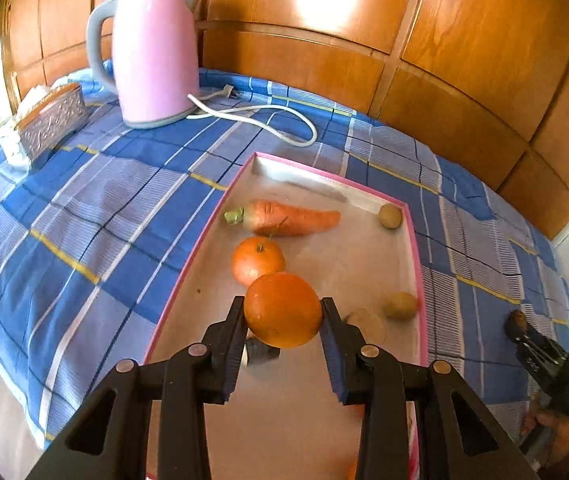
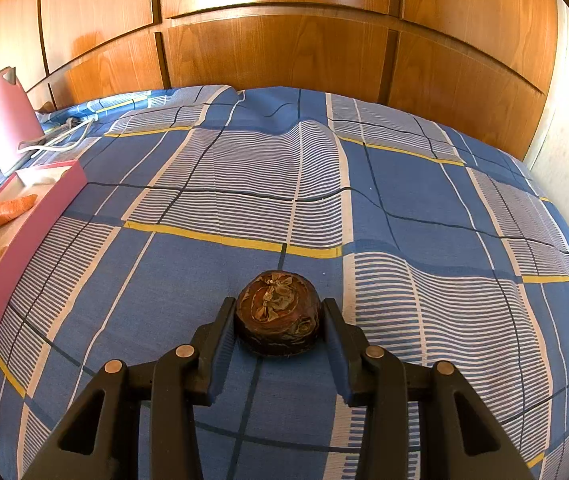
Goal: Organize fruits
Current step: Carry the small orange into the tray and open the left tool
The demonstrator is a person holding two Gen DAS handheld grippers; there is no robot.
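An orange [image 1: 282,309] is clamped in the left hand-held gripper [image 1: 282,316] above the pink-rimmed tray [image 1: 415,240], a dark brown fruit [image 2: 278,314] is gripped in the right hand-held gripper [image 2: 278,320] over the bed; placement is judged next.

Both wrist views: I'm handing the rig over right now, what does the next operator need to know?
Left gripper: shut on an orange, held above the pink-rimmed tray.
Right gripper: shut on a dark brown fruit, over the checked cloth, right of the tray.
In the tray: a second orange, a carrot, two small brown fruits.
Left: place both held fruits.
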